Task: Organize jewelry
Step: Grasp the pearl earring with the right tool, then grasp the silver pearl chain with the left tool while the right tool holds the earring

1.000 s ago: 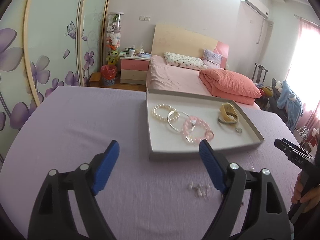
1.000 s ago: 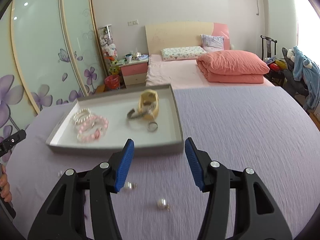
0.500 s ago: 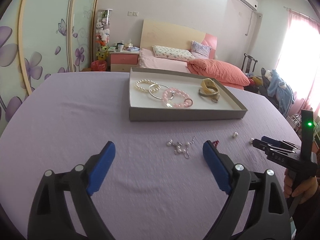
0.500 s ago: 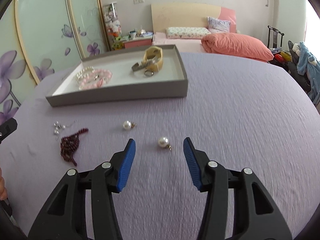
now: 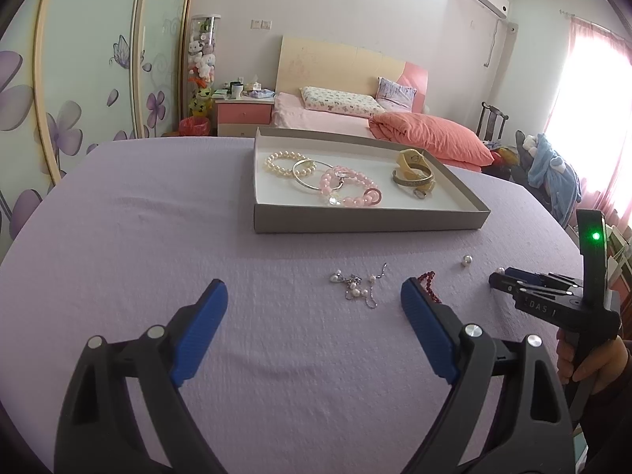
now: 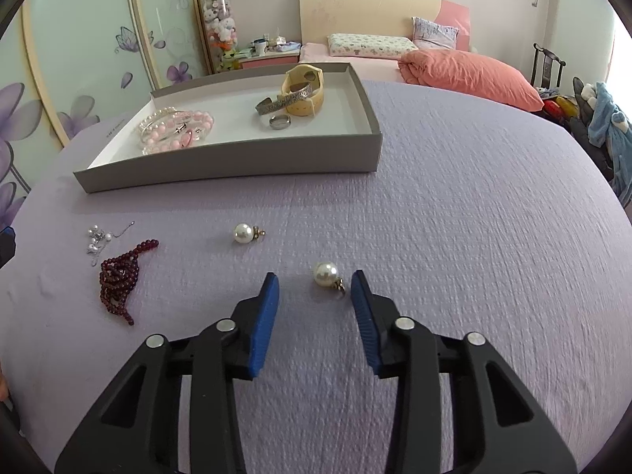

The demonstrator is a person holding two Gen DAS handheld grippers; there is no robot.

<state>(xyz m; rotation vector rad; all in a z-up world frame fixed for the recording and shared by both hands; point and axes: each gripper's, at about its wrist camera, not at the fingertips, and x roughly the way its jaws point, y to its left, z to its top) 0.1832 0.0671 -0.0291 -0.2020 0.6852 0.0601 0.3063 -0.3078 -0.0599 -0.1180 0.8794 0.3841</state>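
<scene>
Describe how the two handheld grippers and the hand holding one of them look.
Both grippers, left and right, have black plastic linkage frames with round silver pivot pins and ribbed blue finger pads. Seen from the left wrist camera, the right one carries white lettering reading "DAS", a lit green indicator light on a black upright, and a hand in a dark sleeve.

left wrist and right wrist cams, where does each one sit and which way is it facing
Left wrist: on the left gripper, tilted down at the silver pearl chain and tray; its wide jaws show, plus the right gripper and hand.
Right wrist: on the right gripper, tilted down at a pearl earring between its jaws, which have just been closing without touching it.
Shared: tray, chain, red bead strand, second pearl earring, bed.
</scene>
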